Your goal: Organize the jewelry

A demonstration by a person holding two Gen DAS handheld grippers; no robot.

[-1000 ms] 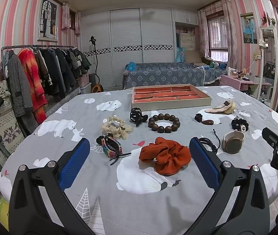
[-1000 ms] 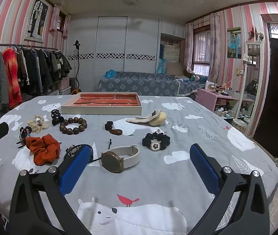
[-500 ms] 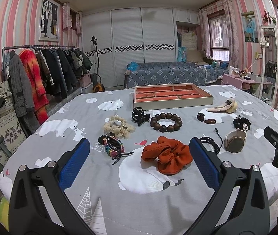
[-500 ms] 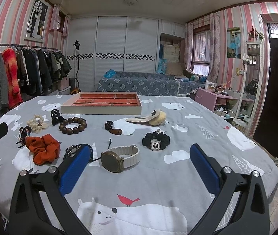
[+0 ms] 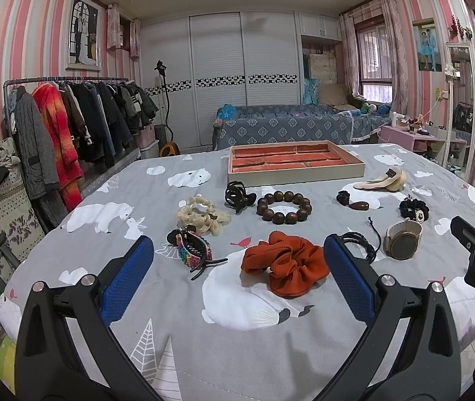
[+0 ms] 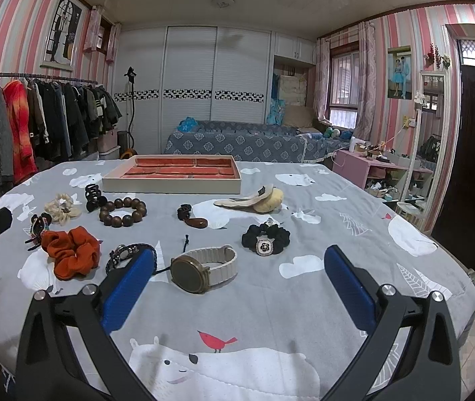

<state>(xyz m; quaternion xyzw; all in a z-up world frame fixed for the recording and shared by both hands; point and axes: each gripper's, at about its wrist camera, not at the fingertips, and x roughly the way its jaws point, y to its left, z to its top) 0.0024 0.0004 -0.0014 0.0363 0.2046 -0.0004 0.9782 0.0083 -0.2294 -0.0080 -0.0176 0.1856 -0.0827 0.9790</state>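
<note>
Both grippers hang with jaws wide apart and empty. The watch (image 6: 204, 269) lies at lower centre of the right wrist frame, just ahead of the right gripper (image 6: 237, 284), nearer it than the left gripper (image 5: 237, 280); the tray (image 6: 170, 182) sits beyond.

The left gripper (image 5: 237, 277) has two black, angular plastic arms rising from the lower corners of the frame, each ending in a blue textured pad (image 5: 127, 279). Silver round screw heads sit in pairs on each arm, near the pad's base. The right gripper (image 6: 239, 282) is built the same: black arms, blue ribbed pads (image 6: 349, 289), silver screws. At the right edge of the left wrist view, its black body bears white letters "DAS".
</note>
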